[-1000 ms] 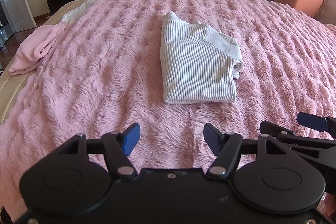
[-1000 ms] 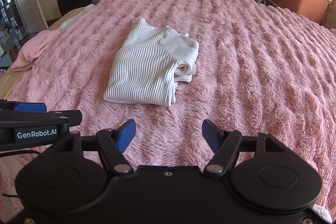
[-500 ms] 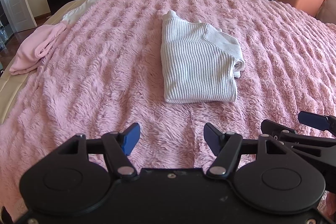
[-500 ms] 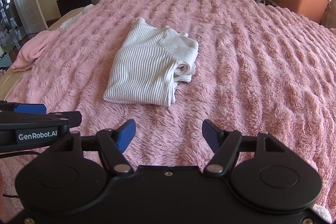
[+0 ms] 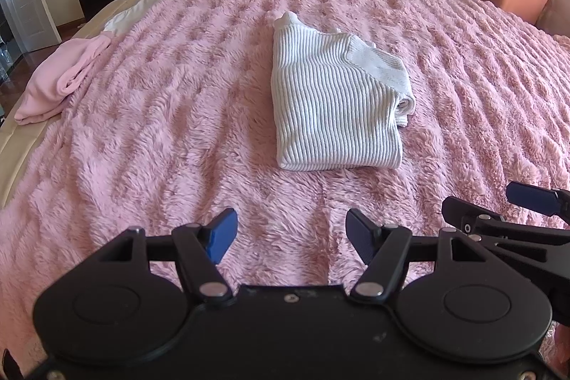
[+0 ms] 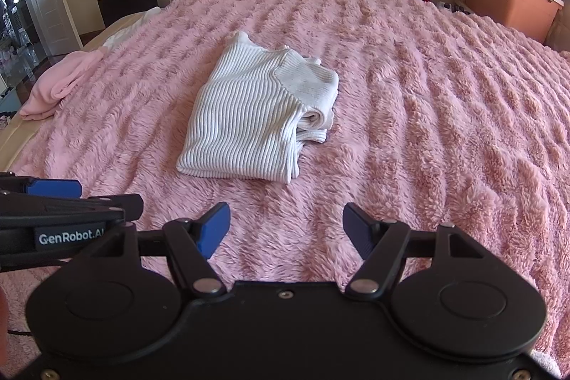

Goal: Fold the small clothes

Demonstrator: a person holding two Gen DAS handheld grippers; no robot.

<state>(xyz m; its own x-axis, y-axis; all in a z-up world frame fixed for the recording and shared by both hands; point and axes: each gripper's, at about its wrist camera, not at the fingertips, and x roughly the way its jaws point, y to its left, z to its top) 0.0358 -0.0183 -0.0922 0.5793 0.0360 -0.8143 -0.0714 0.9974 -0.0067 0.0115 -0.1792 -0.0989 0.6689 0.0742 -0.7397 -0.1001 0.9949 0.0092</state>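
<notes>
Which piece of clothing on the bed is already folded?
The white ribbed sweater in the middle of the pink blanket is folded into a neat rectangle; the pink garment at the left edge lies bunched.

Black left gripper [image 5: 291, 235], blue pads, silver screws, white GenRobot.AI lettering

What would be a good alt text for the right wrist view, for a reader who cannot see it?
A folded white ribbed sweater lies on a fluffy pink blanket covering a bed. In front, the right tool is open and holds nothing, with the left tool beside it at the left edge. A pink garment lies at the blanket's far left edge.
</notes>
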